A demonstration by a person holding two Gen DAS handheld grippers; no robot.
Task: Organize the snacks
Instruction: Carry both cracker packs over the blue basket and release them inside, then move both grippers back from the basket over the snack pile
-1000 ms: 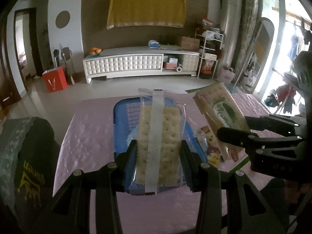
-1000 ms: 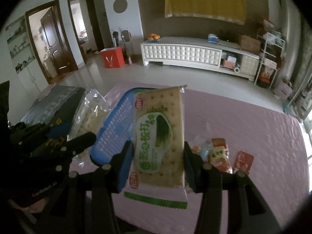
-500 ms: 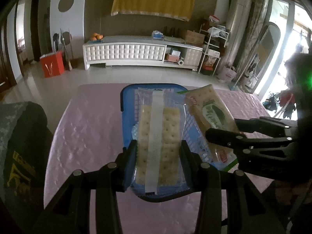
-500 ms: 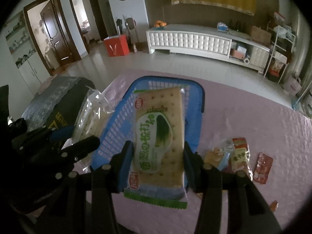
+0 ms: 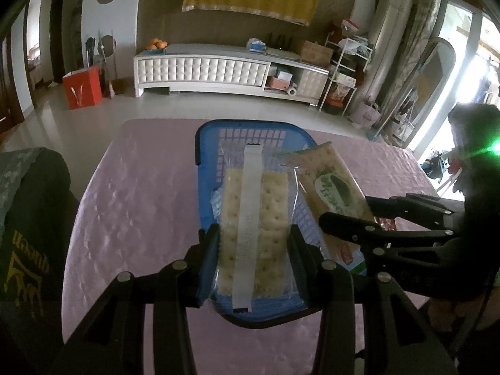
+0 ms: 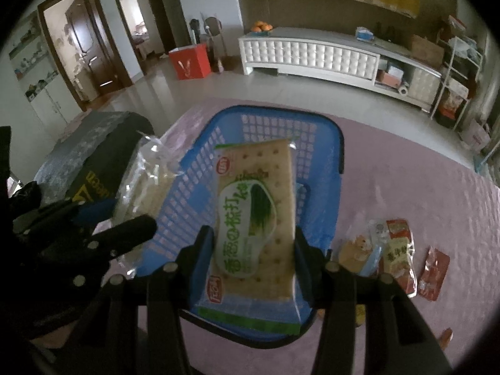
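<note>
Left tool (image 5: pixel 253 243): clamped on the clear cracker pack (image 5: pixel 253 218), long axis pointing away, held above the blue basket (image 5: pixel 250 129).
Right tool (image 6: pixel 252 250): clamped on the green-label cracker pack (image 6: pixel 254 218), likewise above the basket (image 6: pixel 275 118).
Key relation: basket lies directly beneath both packs; neither tool is clearly nearer.
Bench (image 6: pixel 422 175): small snack packets (image 6: pixel 395 256) lie right of the basket.

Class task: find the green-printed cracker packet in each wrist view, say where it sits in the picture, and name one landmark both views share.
Left wrist view: the green-printed cracker packet lies right of centre, held by the right claw beside the basket's right wall.
Right wrist view: the packet fills the centre, upright between that claw's fingers.
Shared landmark: the blue basket on the pink tablecloth.
</note>
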